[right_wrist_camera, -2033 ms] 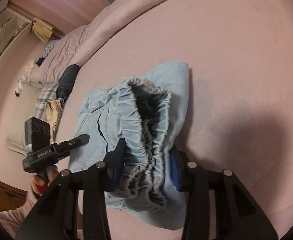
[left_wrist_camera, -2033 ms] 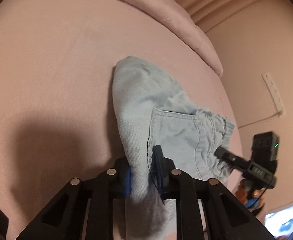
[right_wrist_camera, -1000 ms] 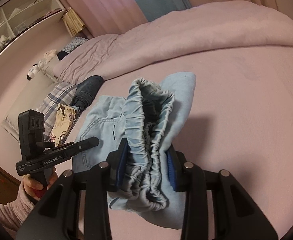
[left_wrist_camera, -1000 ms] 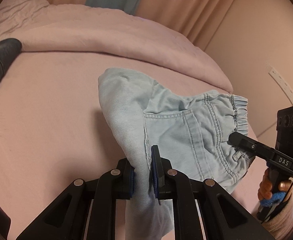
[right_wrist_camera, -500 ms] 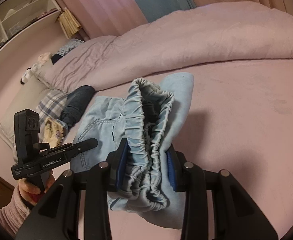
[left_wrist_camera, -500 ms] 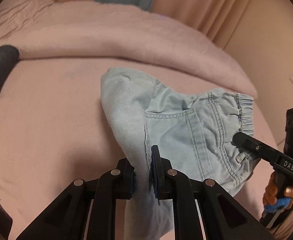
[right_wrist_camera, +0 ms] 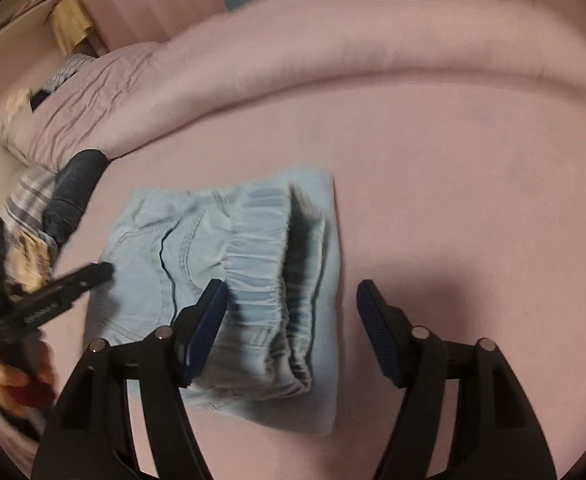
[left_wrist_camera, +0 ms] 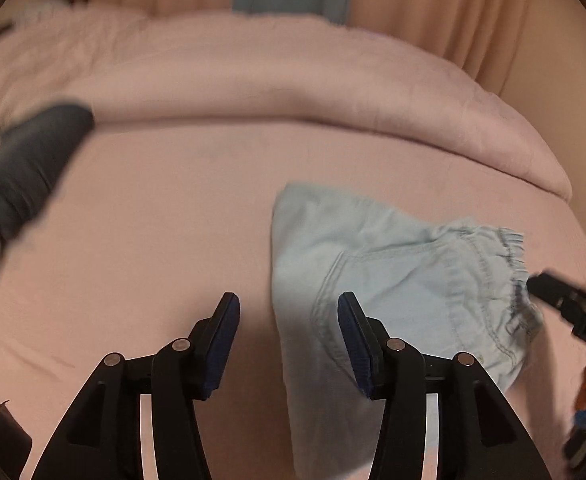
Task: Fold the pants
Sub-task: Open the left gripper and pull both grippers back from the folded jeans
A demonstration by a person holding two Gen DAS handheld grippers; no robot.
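I'm letting go: left tool (left_wrist_camera: 285,344) & right tool (right_wrist_camera: 289,320) just opening, gripping nothing. Pants (right_wrist_camera: 229,264) lying folded on bed (right_wrist_camera: 473,208); prob. nearly done.

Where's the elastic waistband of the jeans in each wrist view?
Left wrist: elastic waistband at right edge of the folded light-blue jeans, mid-right of picture.
Right wrist: waistband at centre, just above the left finger.
Shared landmark: dark rolled garment, on the pink bed at left.
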